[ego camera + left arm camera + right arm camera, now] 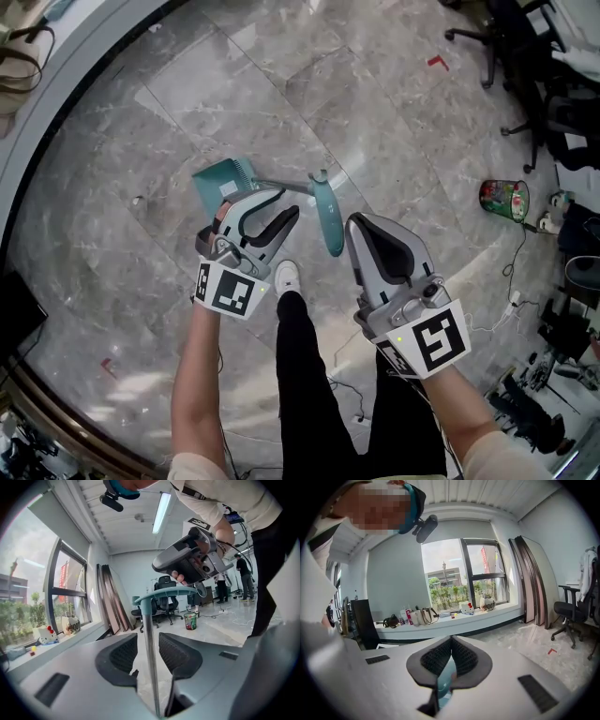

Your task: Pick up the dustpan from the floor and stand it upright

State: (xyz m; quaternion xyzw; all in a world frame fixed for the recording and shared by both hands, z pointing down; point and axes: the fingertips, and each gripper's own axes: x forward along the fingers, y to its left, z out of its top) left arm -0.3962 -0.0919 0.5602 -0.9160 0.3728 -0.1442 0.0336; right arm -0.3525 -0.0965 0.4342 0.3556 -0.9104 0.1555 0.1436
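Note:
The teal dustpan (pixel 225 178) stands with its pan on the marble floor. Its thin metal pole (pixel 149 667) rises to a teal handle (pixel 328 217) (pixel 165 592). My left gripper (pixel 289 202) (pixel 147 639) is open around the pole, with a gap between the pole and each pad. My right gripper (pixel 354 225) (pixel 451 641) hangs just right of the handle with its tips together. Teal shows through the slit below its pads; I cannot tell whether anything is pinched there.
A green patterned waste bin (pixel 503 199) (pixel 190 620) stands on the floor to the right, near cables (pixel 511 300). Black office chairs (pixel 511 56) are at the far right. A curved window sill (pixel 56 103) runs along the left. The person's white shoe (pixel 287 277) is just below the dustpan.

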